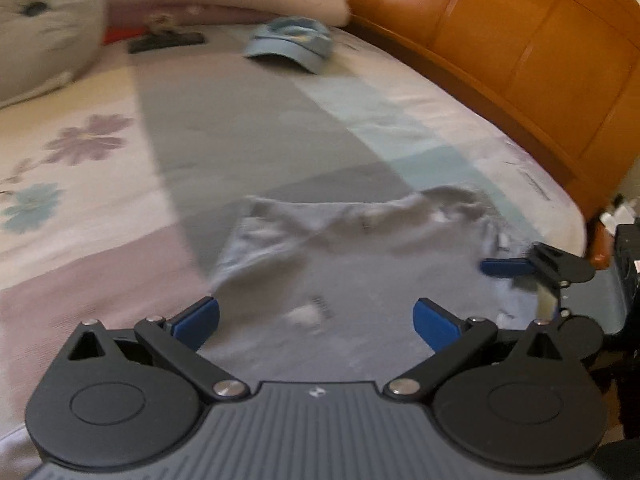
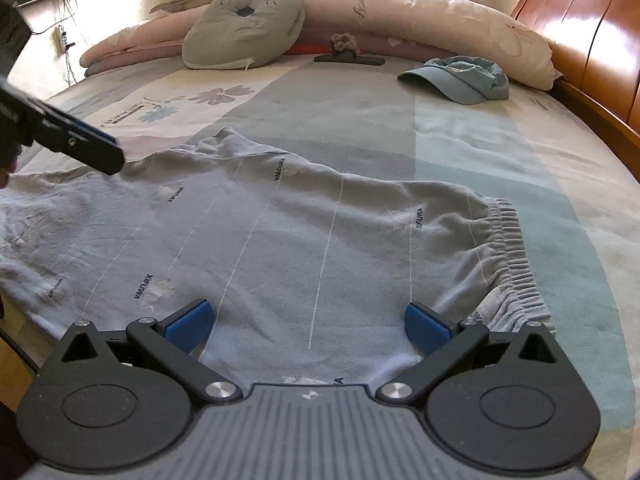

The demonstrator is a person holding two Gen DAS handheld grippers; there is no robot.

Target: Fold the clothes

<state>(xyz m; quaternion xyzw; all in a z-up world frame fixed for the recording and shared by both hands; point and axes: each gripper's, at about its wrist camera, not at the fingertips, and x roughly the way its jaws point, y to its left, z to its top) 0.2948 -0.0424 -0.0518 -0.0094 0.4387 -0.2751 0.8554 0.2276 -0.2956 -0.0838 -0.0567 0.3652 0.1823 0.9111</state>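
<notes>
A light grey-blue garment [image 2: 304, 232] with thin white stripes, small printed words and a gathered elastic waistband [image 2: 508, 256] lies spread out on the bed. My right gripper [image 2: 308, 326] hovers open over its near edge, with nothing between the blue pads. In the blurred left wrist view, my left gripper [image 1: 316, 320] is also open, low over the same garment [image 1: 352, 264], whose far edge is rumpled. The right gripper [image 1: 516, 276] shows at the right edge of that view. In the right wrist view the left gripper [image 2: 100, 152] reaches in from the upper left, above the cloth.
A blue cap [image 2: 460, 78] lies near the wooden headboard [image 2: 592, 40] on the right. A grey pillow [image 2: 244, 28] and a folded pink quilt [image 2: 420, 20] fill the far end. A black bar with a small flower ornament [image 2: 348, 56] lies before the quilt. The patterned bedsheet [image 2: 480, 152] extends beyond the garment.
</notes>
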